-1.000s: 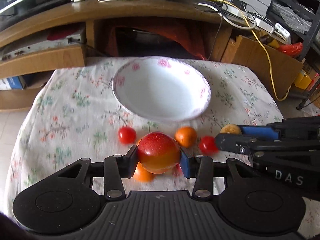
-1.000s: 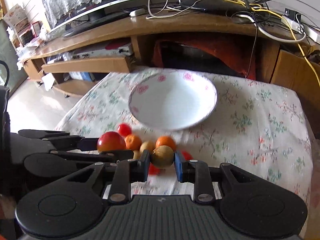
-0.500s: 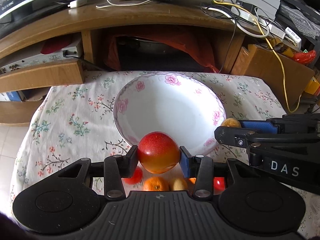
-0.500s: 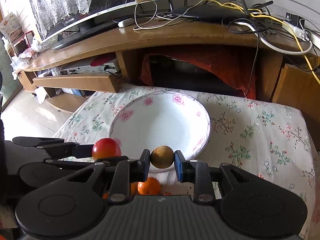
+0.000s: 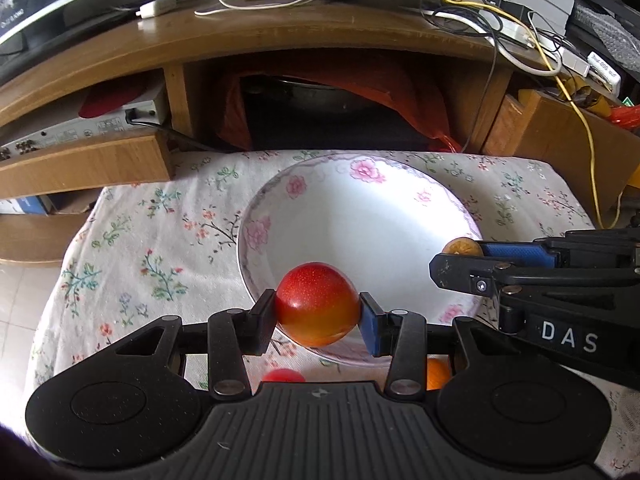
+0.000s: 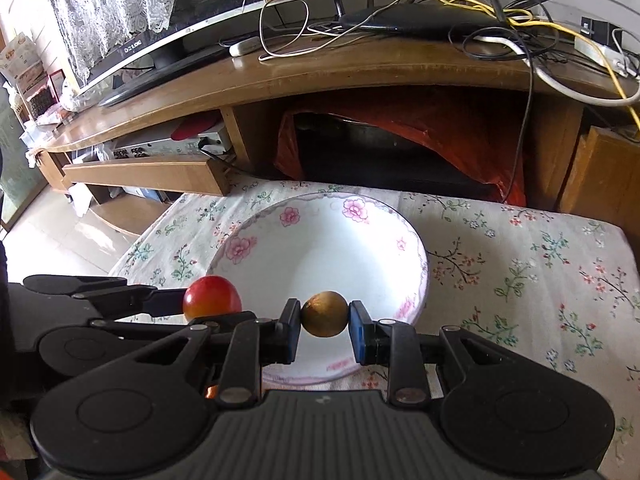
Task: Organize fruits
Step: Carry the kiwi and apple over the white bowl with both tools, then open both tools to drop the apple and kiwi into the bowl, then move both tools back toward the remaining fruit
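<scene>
Behind the work surface I see a brown wooden TV stand (image 6: 360, 68) strewn with cables, its open shelf draped in red cloth. My table carries a white floral-print tablecloth (image 6: 540, 256), and on it rests a wide white ceramic bowl with pink flowers on its rim (image 5: 296, 186).

I note the left gripper (image 5: 318, 312) pinching a large round red-and-orange fruit (image 5: 316, 304) between both pads, held over the near rim of the bowl. The right gripper (image 6: 324, 320) is clamped on a small round golden-brown fruit (image 6: 324, 314), likewise above the bowl's near edge. The two grippers sit side by side, each visible in the other's camera.

On the cloth below the left gripper, a small red fruit (image 5: 283, 376) and a small orange fruit (image 5: 438, 374) lie partly hidden by the tool body; I take them for a cherry tomato and a mandarin, though I cannot confirm that.
</scene>
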Available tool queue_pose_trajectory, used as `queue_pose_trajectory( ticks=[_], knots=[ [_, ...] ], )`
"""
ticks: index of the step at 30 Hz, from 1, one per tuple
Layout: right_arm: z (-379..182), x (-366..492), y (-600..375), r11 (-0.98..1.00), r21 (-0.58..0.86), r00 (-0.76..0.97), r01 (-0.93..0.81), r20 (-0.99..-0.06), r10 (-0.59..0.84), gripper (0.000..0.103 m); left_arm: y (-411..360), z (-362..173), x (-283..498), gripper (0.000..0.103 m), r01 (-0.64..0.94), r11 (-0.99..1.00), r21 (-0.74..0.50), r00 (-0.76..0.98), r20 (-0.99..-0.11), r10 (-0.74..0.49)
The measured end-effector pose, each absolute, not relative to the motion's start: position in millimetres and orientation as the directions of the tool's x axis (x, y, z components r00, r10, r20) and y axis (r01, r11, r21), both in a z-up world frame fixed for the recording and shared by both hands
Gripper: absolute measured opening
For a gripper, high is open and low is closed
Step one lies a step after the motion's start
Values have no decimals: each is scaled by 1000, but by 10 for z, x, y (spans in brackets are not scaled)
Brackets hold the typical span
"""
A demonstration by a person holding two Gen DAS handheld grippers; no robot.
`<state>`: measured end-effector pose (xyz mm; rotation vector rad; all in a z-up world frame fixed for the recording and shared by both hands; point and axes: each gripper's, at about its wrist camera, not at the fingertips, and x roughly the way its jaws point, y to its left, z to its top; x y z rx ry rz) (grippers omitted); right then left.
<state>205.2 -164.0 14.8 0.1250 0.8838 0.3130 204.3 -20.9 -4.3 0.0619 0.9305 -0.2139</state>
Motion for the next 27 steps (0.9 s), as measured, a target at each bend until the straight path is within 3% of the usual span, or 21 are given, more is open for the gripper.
queue_pose_trajectory(
  ticks=[13,17,20,27],
  knots=[
    [-14,2189,-1699,928,306,585,-214,-721,373,18,-333,-164,2076,53,245,968,-43,560,-809,-178],
    [-16,2158,-1544,924,279,579,-262,-720,381,18,-435,-197,2017,52,280,960,17,571,-807,-152],
    [-33,2159,-1520,928,274,584,-252,-722,372,19,-391,-187,2025,53,269,963,-4,569,-806,-162],
    [-34,2205,-1670,931,307,581,-198,-728,364,25,-308,-75,1976,62,254,967,-25,574,-801,-172]
  ],
)
